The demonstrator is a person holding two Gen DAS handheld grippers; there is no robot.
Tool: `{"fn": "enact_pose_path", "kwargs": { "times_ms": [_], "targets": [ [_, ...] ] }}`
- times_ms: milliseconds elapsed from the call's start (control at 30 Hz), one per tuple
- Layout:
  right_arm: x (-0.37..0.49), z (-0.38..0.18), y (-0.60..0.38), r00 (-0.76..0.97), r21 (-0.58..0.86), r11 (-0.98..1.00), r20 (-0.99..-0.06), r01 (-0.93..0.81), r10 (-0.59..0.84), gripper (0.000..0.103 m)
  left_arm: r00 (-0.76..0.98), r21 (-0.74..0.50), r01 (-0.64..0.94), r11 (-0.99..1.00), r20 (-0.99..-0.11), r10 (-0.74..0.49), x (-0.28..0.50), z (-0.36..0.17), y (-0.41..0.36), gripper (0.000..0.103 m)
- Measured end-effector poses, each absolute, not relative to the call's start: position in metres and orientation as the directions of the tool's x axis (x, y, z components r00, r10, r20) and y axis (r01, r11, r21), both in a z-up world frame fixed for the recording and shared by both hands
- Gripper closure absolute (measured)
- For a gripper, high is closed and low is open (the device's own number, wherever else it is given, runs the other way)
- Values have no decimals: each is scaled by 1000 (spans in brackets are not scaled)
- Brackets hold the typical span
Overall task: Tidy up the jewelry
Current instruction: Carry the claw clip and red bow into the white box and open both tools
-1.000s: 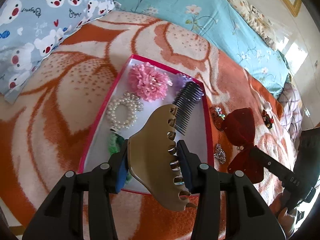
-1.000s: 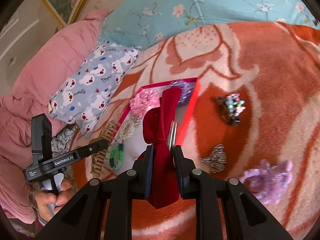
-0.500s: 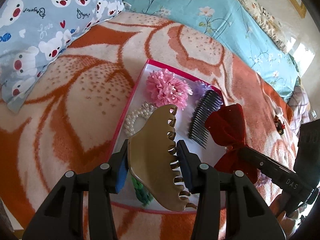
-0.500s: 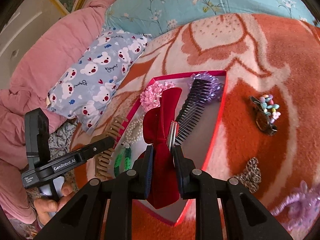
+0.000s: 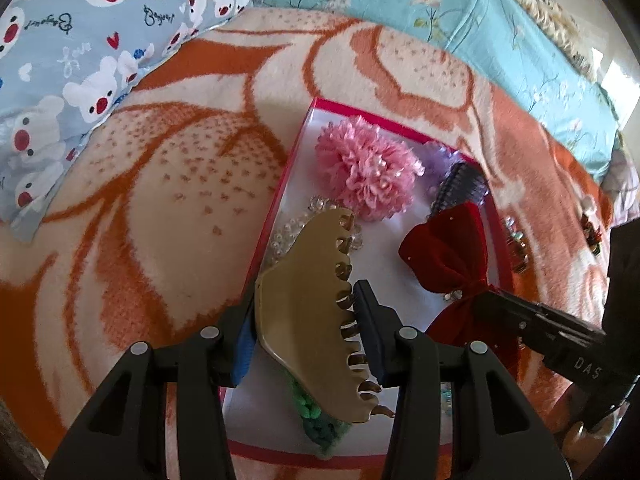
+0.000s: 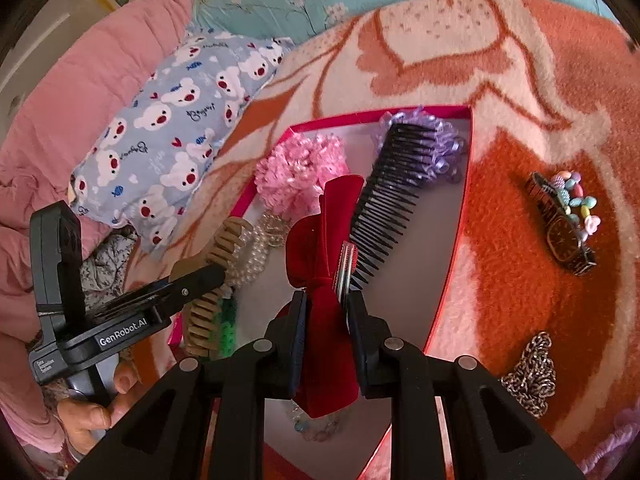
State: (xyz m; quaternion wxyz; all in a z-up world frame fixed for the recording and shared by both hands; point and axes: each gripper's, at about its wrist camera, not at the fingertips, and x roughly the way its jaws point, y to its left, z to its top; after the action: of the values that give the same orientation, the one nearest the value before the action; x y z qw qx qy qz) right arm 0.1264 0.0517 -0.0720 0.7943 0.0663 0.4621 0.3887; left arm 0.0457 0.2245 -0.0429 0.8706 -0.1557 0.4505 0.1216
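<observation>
bed blanket [image 5: 160,208] held the box [image 5: 280,200]. left gripper [image 5: 306,320] clamped the claw clip [image 5: 308,304], right gripper [image 6: 326,320] clamped the bow [image 6: 324,248]; both over the box, could collide or crush the pearls [image 6: 252,252].

Tan claw clip [image 5: 316,304] over red-rimmed tray [image 5: 280,188]

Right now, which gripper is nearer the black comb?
Right. The right gripper with the red bow sits beside the comb; the left gripper is across the box.
</observation>
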Motion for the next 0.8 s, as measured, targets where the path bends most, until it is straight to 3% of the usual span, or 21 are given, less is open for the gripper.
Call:
{"fn": "enact_pose_path", "kwargs": {
  "times_ms": [600,700,800],
  "targets": [
    [132,-82,58,240,463,689,-704,-558,668,77,538,-80,-335,939,-834,121,54,-45,215,58],
    [132,-80,57,239,470,682,-697,-560,676,67,531,-66,-333,941,-838,129,55,-45,213,58],
    [130,-77,55,244,469,679,-691,-565,681,55,524,-73,-334,940,-843,121,54,-45,213,50]
  ]
}}
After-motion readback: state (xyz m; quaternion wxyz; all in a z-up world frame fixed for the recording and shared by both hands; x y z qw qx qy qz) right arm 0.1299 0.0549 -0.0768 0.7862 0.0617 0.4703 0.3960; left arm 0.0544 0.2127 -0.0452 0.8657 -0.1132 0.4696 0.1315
